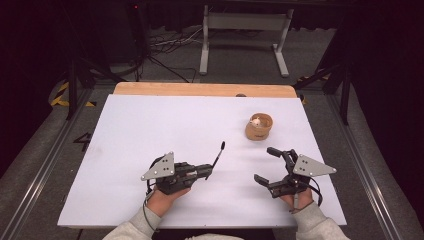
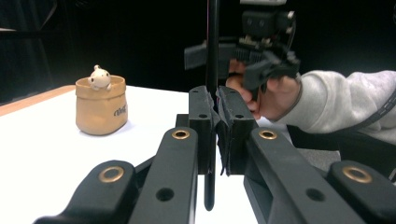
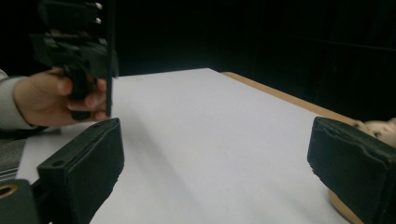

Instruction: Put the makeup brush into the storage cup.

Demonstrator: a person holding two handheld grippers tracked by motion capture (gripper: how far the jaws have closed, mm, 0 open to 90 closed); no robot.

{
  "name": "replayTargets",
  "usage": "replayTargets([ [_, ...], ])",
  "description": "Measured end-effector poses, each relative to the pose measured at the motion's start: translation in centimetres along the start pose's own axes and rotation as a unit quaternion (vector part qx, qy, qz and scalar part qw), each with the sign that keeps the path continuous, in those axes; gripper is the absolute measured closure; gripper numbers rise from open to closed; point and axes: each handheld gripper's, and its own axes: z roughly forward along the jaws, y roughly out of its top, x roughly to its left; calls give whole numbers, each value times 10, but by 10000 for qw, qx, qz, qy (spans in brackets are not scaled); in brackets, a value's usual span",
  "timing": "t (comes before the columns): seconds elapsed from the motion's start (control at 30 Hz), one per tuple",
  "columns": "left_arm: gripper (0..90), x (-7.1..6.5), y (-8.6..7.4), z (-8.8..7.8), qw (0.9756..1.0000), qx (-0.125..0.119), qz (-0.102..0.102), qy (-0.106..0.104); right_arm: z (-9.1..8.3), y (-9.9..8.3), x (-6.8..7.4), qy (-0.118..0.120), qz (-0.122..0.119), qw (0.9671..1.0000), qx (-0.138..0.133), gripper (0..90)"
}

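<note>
the left gripper (image 1: 209, 170) is clamped tight on a thin black stick (image 1: 218, 155), over the white table (image 1: 125, 150) near its front edge. the right gripper (image 1: 265, 165) gapes wide, empty, just before the tan pouch (image 1: 258, 127).

The small tan pouch-shaped cup (image 2: 101, 108) carries the only writing: a short dark word or logo printed low on its side, on the face turned toward the left gripper (image 2: 213, 105). In the left gripper view the print is too small and blurred to spell out. In the high view the cup's (image 1: 258, 127) print cannot be made out.
</note>
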Motion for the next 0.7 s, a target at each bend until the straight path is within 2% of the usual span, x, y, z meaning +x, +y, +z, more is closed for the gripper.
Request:
replayTargets([
  [0.1, 851, 0, 0, -1, 10000, -1, -8, 14, 9, 13, 5, 361, 202, 9990, -187, 57],
  [0.23, 851, 1, 0, -2, 10000, -14, -34, 8, 19, 23, 10, 548, 280, 9977, -274, 65],
  [0.7, 851, 2, 0, -2, 10000, 26, -43, 3, 53, 47, 28, 977, 126, 9948, -243, 121],
])
